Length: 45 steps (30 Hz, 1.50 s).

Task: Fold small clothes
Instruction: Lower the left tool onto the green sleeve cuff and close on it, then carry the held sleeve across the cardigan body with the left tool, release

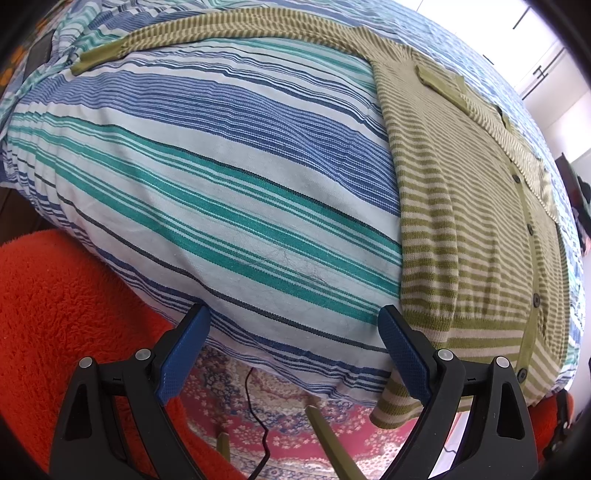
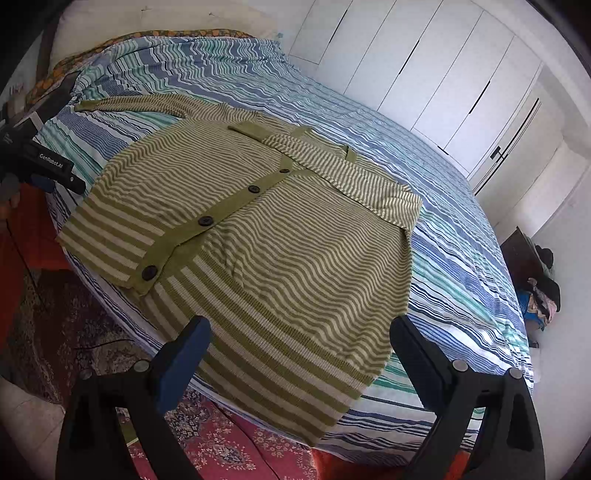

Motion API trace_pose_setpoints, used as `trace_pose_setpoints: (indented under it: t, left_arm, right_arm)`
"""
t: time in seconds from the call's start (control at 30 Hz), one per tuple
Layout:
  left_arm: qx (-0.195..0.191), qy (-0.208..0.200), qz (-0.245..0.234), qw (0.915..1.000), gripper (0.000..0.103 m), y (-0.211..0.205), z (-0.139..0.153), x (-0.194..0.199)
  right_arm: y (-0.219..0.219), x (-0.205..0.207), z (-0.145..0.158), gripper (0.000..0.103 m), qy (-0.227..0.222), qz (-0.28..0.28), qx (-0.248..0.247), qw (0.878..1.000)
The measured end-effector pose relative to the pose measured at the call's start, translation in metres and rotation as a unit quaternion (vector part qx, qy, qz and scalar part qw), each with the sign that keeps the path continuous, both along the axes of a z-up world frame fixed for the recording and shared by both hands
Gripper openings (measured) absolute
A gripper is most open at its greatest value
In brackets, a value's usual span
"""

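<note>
On the bed, over a sheet striped blue, teal and white, a green-and-cream striped cardigan lies front up, buttoned, with its hem toward the near edge and hanging slightly past it. Dark buttons run up a plain green placket. One sleeve is folded across the chest, its green cuff near the neckline; the other sleeve stretches straight out flat over the sheet, ending in a plain green cuff. Left tool hovers at the bed's near edge, beside the cardigan's hem corner; fingers spread wide, nothing between the blue pads, the right-hand finger just beside the draped hem, contact not clear. Right tool hangs low over the hem's middle, also spread wide, empty; cannot tell whether either finger touches the knit. From the right wrist view, the left tool's black body shows at the left edge of the bed, gripped by a gloved hand. Below the bed: a patterned red rug, a thin black cable across it, and a fuzzy orange-red fabric to the left. White wardrobe doors stand beyond the bed; a heap of dark clothes sits on the far right.
</note>
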State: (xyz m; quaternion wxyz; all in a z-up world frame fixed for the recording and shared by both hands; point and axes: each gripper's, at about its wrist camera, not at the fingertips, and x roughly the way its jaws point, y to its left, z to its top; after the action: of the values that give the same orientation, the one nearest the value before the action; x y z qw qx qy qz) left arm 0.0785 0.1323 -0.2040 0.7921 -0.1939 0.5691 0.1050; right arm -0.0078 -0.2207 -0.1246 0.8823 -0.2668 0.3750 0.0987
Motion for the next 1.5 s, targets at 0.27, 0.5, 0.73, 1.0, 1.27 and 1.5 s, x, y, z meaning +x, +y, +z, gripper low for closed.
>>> trace_pose_setpoints:
  t: [0.27, 0.5, 0.73, 1.0, 1.27, 1.5]
  left_arm:
    - [-0.163, -0.091, 0.072, 0.9797, 0.093, 0.082, 0.040, 0.010]
    - [-0.219, -0.231, 0.294, 0.9015, 0.092, 0.262, 0.042, 0.021]
    - [-0.279, -0.229, 0.377, 0.8531, 0.074, 0.337, -0.017, 0.026]
    - [-0.282, -0.252, 0.404, 0.8331, 0.071, 0.358, -0.026, 0.040]
    - [-0.260, -0.256, 0.396, 0.8429, 0.068, 0.358, -0.035, 0.046]
    - [-0.287, -0.242, 0.404, 0.8341, 0.005, 0.373, -0.054, 0.033]
  right_arm:
    - [0.000, -0.001, 0.001, 0.097, 0.000, 0.000, 0.001, 1.000]
    - [0.001, 0.003, -0.002, 0.097, 0.006, -0.001, -0.002, 1.000]
    - [0.007, 0.006, -0.009, 0.097, 0.020, 0.002, -0.017, 1.000]
    - [0.019, 0.011, -0.018, 0.097, 0.037, 0.017, -0.038, 0.998]
    - [0.028, 0.011, -0.025, 0.097, 0.044, 0.030, -0.056, 0.997]
    - [0.031, 0.011, -0.029, 0.097, 0.051, 0.036, -0.063, 0.996]
